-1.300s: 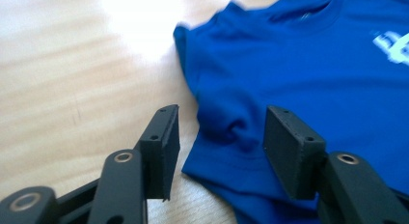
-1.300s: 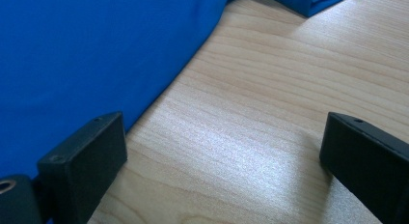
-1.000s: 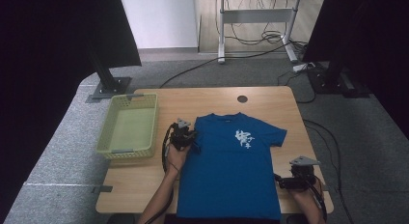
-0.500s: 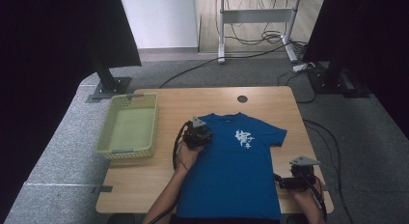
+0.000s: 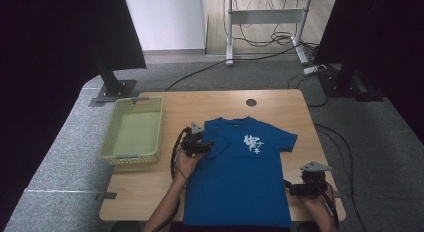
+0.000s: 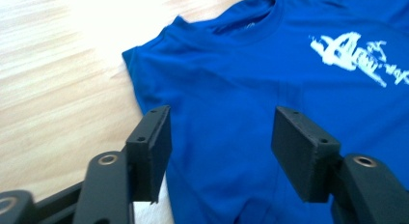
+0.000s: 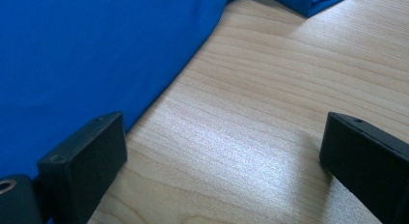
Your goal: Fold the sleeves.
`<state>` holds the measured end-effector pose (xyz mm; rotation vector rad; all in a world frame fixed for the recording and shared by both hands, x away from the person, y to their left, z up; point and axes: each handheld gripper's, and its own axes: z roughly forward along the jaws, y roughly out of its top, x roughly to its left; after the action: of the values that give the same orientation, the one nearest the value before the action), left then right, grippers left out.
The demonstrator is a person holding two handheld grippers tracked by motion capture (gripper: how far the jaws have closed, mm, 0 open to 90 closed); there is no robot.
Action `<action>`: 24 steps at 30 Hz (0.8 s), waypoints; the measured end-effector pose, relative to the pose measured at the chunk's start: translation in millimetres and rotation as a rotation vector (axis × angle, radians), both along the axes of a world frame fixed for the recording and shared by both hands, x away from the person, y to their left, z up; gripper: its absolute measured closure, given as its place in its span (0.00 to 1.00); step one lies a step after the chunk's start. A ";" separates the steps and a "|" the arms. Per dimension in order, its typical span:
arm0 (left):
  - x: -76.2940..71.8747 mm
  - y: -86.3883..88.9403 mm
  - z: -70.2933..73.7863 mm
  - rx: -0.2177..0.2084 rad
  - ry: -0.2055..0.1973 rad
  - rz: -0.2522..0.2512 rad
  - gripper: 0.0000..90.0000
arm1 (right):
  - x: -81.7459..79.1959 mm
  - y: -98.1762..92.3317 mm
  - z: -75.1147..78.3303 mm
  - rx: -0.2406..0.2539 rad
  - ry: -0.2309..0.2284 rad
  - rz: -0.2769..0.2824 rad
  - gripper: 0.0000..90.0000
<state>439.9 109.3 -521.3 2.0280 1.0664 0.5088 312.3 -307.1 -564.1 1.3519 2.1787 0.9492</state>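
A blue T-shirt [image 5: 245, 182] with a white print [image 5: 252, 143] lies flat on the wooden table [image 5: 145, 192], its left sleeve folded in over the body. My left gripper [image 5: 209, 144] hovers at the shirt's left shoulder. Its jaws have just been opening and now stand apart. In the left gripper view the T-shirt [image 6: 231, 79] lies below my left gripper [image 6: 219, 132], and the pads press on nothing. My right gripper [image 5: 291, 188] rests by the shirt's lower right edge. In the right gripper view my right gripper [image 7: 222, 142] is wide open over bare wood beside the T-shirt [image 7: 87, 50].
A pale green basket [image 5: 131, 158] stands at the table's left edge. A round hole [image 5: 251, 102] sits near the table's far edge. A black stand base [image 5: 115, 89] is on the carpet behind the basket. The person's forearms come in from the bottom.
The left gripper carried the left sleeve rightward onto the shirt's body, then opened and let it go. The right gripper stayed still.
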 end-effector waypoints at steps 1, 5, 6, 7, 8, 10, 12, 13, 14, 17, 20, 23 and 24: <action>0.0 0.0 0.0 0.000 0.000 0.000 0.42 | 0.0 0.0 0.0 0.000 0.000 0.000 0.03; -7.5 11.8 -7.2 0.000 0.011 0.024 0.39 | 0.0 0.0 0.0 0.000 0.000 0.000 0.03; -7.5 11.8 -7.2 0.000 0.011 0.024 0.36 | 0.0 0.0 0.0 0.000 0.000 0.000 0.03; -7.5 11.8 -7.2 0.000 0.011 0.024 0.36 | 0.0 0.0 0.0 0.000 0.000 0.000 0.03; -7.5 11.8 -7.2 0.000 0.011 0.024 0.36 | 0.0 0.0 0.0 0.000 0.000 0.000 0.03; -11.0 19.9 -12.8 -0.009 0.021 0.040 0.34 | 0.0 0.0 0.0 0.000 0.000 0.000 0.03; -12.6 22.7 -15.9 -0.018 0.027 0.045 0.34 | 0.0 0.0 0.0 0.000 0.000 0.000 0.03; -14.8 24.5 -19.3 -0.016 0.030 0.047 0.34 | 0.0 0.0 0.0 0.000 0.000 0.000 0.03; -14.8 24.5 -19.3 -0.016 0.030 0.047 0.34 | 0.0 0.0 0.0 0.000 0.000 0.000 0.03; -16.9 27.1 -25.9 -0.003 0.031 0.060 0.34 | 0.0 0.0 0.0 0.000 0.000 0.000 0.03; -16.7 27.9 -31.0 0.029 0.026 0.074 0.34 | 0.0 0.0 0.0 0.000 0.000 0.000 0.03; -16.6 31.3 -32.6 0.034 0.020 0.092 0.34 | 0.0 0.0 0.0 0.000 0.000 0.000 0.03; -16.7 33.7 -32.4 0.040 0.015 0.104 0.34 | 0.0 0.0 0.0 0.000 0.000 0.000 0.03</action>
<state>423.2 142.9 -553.7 2.0215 1.1845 0.5738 312.3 -307.1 -564.1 1.3519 2.1785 0.9493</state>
